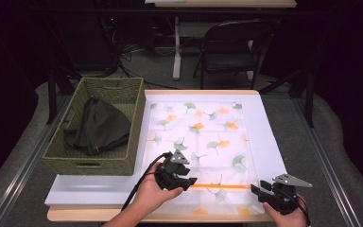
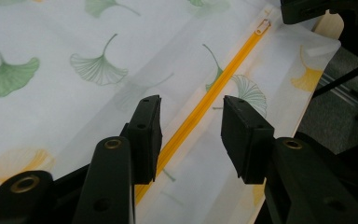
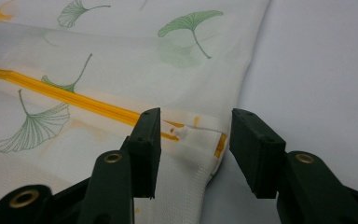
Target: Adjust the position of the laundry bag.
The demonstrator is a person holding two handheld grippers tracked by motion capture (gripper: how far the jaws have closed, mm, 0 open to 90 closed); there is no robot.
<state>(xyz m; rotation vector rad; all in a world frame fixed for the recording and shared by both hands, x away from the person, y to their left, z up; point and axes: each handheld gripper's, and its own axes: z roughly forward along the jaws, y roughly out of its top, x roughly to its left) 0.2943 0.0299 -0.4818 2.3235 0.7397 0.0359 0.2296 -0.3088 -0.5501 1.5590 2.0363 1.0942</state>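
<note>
High view: mesh bag (image 1: 203, 142) w/ ginkgo print lies flat on counter (image 1: 269, 137), its orange zipper (image 1: 220, 187) along the near edge. Left claw (image 1: 190, 181) at zipper's 9 o'clock end, right claw (image 1: 255, 188) at 3 o'clock end. Wicker basket (image 1: 118, 90) w/ dark cloth (image 1: 99, 125) at 10 o'clock.

Left claw view: jaws apart, straddling zipper (image 2: 200, 109), gripping nothing. Risk: pinches mesh only, bag bunches.

Right claw view: jaws wide apart around zipper pull (image 3: 182, 132), not clamped. Risk: small tab slips out; slider jams if fabric slack.
</note>
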